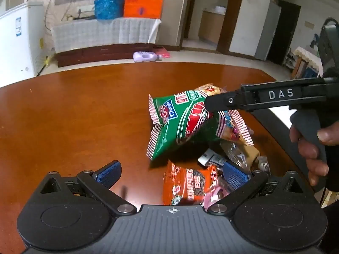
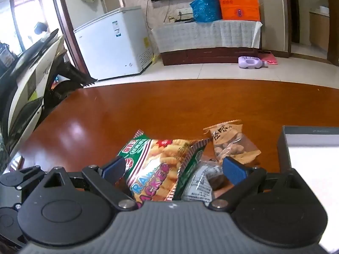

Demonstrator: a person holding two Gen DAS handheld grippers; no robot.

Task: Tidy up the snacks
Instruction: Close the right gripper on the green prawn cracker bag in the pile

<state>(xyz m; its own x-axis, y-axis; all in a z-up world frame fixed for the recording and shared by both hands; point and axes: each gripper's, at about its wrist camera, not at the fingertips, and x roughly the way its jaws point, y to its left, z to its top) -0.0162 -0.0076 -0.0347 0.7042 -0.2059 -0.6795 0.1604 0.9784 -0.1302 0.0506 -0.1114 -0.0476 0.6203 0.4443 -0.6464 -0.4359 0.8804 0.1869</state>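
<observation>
A pile of snack packets lies on the brown table (image 1: 74,110). A green prawn cracker bag (image 1: 182,122) sits tilted on top; it also shows in the right wrist view (image 2: 156,165). My right gripper (image 2: 173,169) is open, its blue pads either side of this bag, and from the left wrist view its finger (image 1: 214,103) rests at the bag's top. An orange-red seed packet (image 1: 188,186) lies between the pads of my open left gripper (image 1: 171,173). A tan nut packet (image 2: 231,144) lies just beyond the green bag. A grey-white packet (image 2: 201,182) lies under it.
A grey box with a white inside (image 2: 307,148) stands on the table to the right of the pile. A white chest freezer (image 2: 114,42) and a low cabinet with blue and orange bags (image 2: 224,2) stand beyond the table. A lilac bottle (image 2: 250,62) lies on the floor.
</observation>
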